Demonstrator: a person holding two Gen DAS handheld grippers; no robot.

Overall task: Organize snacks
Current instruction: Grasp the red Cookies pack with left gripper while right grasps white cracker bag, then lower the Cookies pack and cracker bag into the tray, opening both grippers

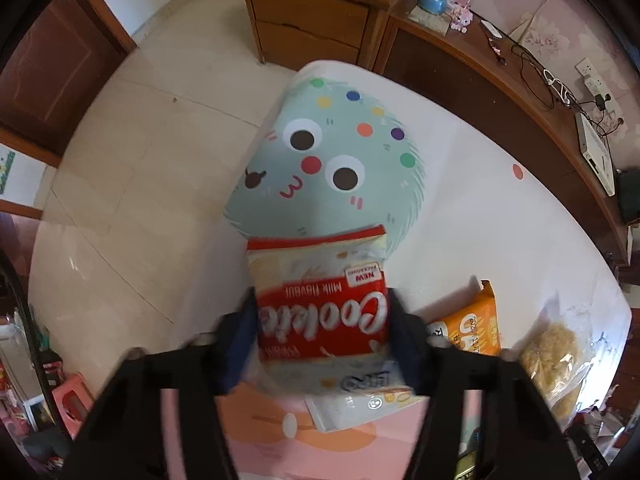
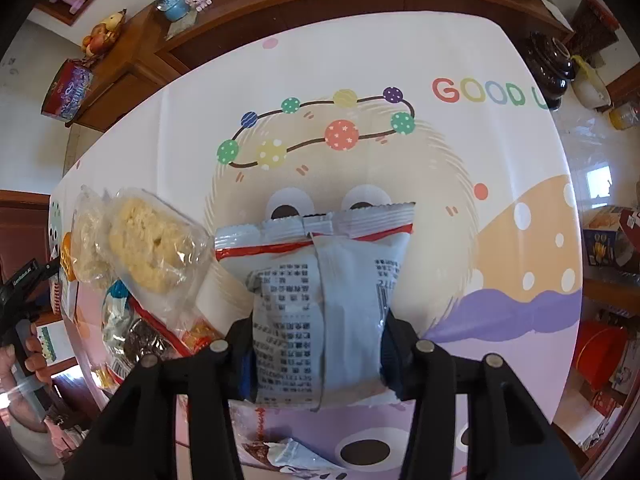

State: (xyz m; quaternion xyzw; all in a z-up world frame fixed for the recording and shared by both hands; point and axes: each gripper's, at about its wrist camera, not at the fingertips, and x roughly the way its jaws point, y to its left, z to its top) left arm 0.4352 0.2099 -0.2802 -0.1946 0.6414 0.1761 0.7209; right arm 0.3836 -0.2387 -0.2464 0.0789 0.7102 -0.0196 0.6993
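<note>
A red-and-white cookie packet [image 1: 320, 304] stands upright over the tabletop [image 1: 460, 208]; beside it lies an orange packet [image 1: 476, 324]. A silver packet [image 2: 320, 300] shows its printed back.

Left gripper [image 1: 322, 328] and right gripper [image 2: 318, 354] point down, jaws clamped.

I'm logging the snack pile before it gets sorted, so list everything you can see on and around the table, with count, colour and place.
Cookie packet: one, red and cream, between the left gripper's fingers.
Grey packet: one, grey-white with a red stripe, printed back up, between the right gripper's fingers.
Orange packet: one, orange, on the table right of the cookie packet.
Clear bags of pale crisps: two, yellowish, table's left side in the right wrist view.
Tablecloth: one, white with cartoon print, covering the table.
Wooden cabinet: one, brown, beyond the table.
Left gripper: black, blue pads, closed on the cookie packet.
Right gripper: black, closed on the grey packet.
Hand: one, far left, gripping a black handle.
</note>
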